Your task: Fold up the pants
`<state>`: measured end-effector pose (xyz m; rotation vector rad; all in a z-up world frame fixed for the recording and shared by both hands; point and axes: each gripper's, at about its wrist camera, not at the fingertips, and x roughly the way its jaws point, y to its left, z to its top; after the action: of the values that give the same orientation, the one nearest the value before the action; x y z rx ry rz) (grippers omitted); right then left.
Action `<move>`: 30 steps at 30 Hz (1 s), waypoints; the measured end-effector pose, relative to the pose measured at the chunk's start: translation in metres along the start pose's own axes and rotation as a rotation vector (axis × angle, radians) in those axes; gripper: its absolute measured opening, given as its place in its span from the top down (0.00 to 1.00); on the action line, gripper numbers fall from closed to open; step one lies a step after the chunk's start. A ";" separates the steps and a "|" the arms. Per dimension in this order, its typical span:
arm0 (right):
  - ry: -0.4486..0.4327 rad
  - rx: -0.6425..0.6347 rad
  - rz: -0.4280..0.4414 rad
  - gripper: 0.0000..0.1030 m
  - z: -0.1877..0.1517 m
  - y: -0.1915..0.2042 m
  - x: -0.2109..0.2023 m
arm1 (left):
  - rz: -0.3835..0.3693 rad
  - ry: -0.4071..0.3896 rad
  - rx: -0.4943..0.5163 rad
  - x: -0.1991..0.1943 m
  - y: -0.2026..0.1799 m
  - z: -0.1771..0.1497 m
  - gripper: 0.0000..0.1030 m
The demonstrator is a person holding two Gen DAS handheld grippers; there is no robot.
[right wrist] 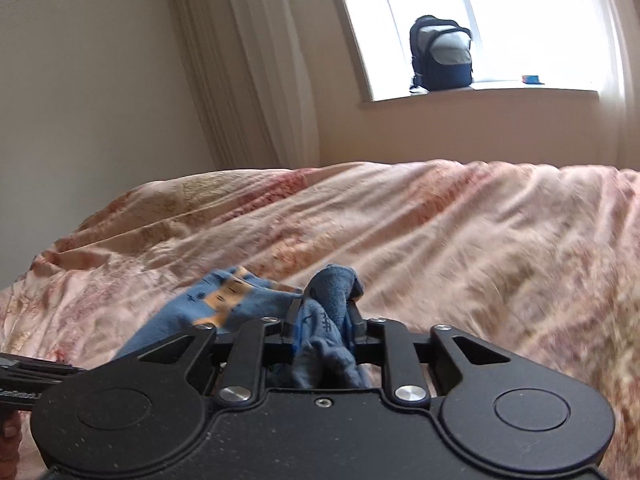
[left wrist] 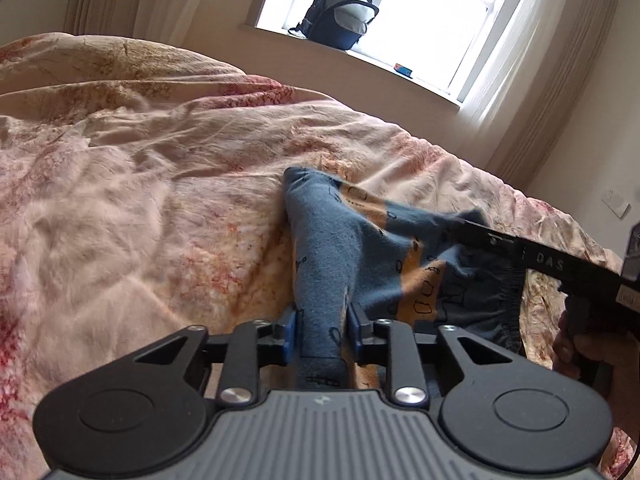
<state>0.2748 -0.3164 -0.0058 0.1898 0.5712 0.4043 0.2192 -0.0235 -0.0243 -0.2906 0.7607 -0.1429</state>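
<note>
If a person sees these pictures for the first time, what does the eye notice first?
The blue pants with orange patches, pinched by the left hand-held gripper and the right hand-held gripper above the pink floral bedcover. Behind, a dark backpack stands on the bright windowsill.

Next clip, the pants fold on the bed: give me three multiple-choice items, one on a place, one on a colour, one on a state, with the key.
1. Where is the backpack?
A. on the bed
B. on the windowsill
C. on the floor

2. What colours are the pants?
A. blue with orange patches
B. plain black
C. red and white

3. How is the left gripper set?
A. open above the bedcover
B. shut on nothing
C. shut on the pants

Key: 1 B, it stands on the sill before the window. 2 A, blue cloth with orange patches on the bedcover. 3 C, cloth sits between its blue pads; the right gripper grips cloth too.
</note>
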 end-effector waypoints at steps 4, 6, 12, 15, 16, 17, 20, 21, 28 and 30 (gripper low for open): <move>-0.041 -0.055 -0.076 0.32 -0.002 0.006 -0.019 | 0.009 -0.035 -0.015 -0.014 0.000 0.003 0.30; -0.075 -0.072 -0.096 0.22 -0.003 0.014 -0.034 | 0.011 -0.060 -0.013 -0.025 -0.002 0.003 0.22; -0.150 -0.119 -0.160 0.01 -0.019 0.055 -0.093 | 0.073 -0.124 0.027 -0.070 -0.005 -0.006 0.00; -0.161 -0.113 -0.180 0.01 -0.031 0.075 -0.120 | 0.111 -0.128 0.055 -0.094 -0.005 -0.016 0.00; -0.165 -0.112 -0.186 0.01 -0.036 0.082 -0.128 | 0.123 -0.129 0.060 -0.100 -0.005 -0.020 0.00; -0.168 -0.113 -0.192 0.01 -0.040 0.088 -0.136 | 0.135 -0.131 0.064 -0.107 -0.005 -0.025 0.00; -0.170 -0.128 -0.206 0.01 -0.053 0.104 -0.155 | 0.155 -0.139 0.074 -0.125 -0.002 -0.040 0.00; -0.170 -0.133 -0.210 0.01 -0.058 0.109 -0.160 | 0.158 -0.141 0.080 -0.130 -0.002 -0.045 0.00; -0.187 -0.127 -0.227 0.01 -0.077 0.128 -0.179 | 0.185 -0.132 0.099 -0.148 0.002 -0.066 0.00; -0.193 -0.118 -0.236 0.01 -0.082 0.130 -0.183 | 0.189 -0.133 0.104 -0.150 0.003 -0.068 0.00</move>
<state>0.0477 -0.2707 0.0524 0.0459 0.3725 0.1868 0.0642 -0.0005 0.0266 -0.1272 0.6429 0.0152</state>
